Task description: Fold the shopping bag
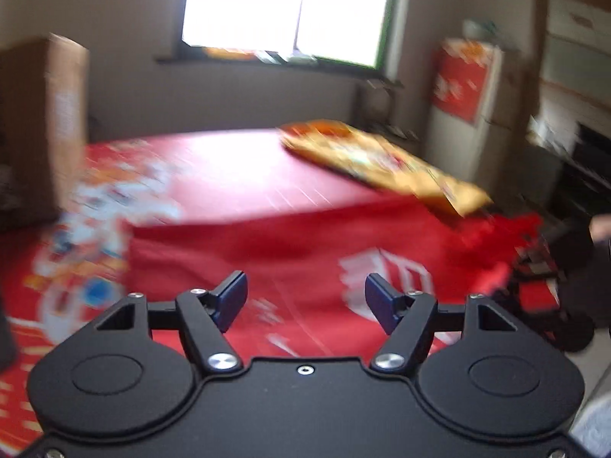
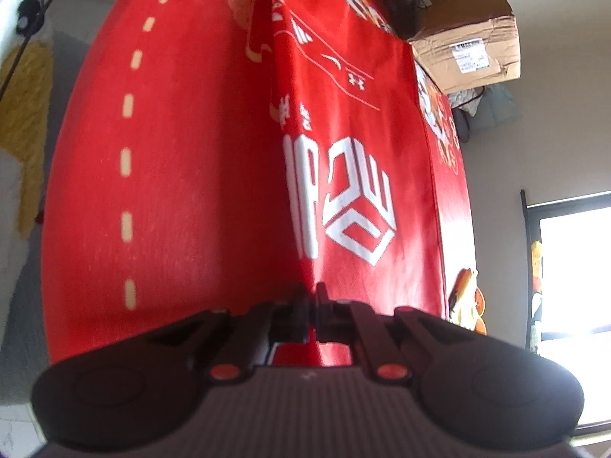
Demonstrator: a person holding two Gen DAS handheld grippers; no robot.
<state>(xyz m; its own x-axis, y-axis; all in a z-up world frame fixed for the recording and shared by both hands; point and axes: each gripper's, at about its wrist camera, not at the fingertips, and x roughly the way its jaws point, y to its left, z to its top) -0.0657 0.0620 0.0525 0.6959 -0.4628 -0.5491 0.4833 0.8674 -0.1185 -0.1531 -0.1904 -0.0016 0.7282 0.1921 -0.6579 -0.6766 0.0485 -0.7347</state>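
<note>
The red fabric shopping bag with white printed logos (image 2: 351,145) lay flat on the table, which was covered by a red cloth with a cream dashed border (image 2: 160,175). In the right wrist view the right gripper (image 2: 312,297) had its dark fingers (image 2: 324,305) pressed tightly together on the near edge of the bag, a strip of red fabric pinched between them, and a straight fold line ran away from the fingers toward the far side. In the blurred left wrist view the left gripper (image 1: 305,301) hung above the bag (image 1: 305,252) with its blue-padded fingers (image 1: 231,299) standing wide apart and nothing between them. A flat yellow and orange package (image 1: 382,160) rested on the far right part of the table. A brown cardboard box (image 2: 469,42) stood just beyond the far edge of the table in the right wrist view, and a bright window (image 1: 286,7) showed behind the table in the left wrist view.
</note>
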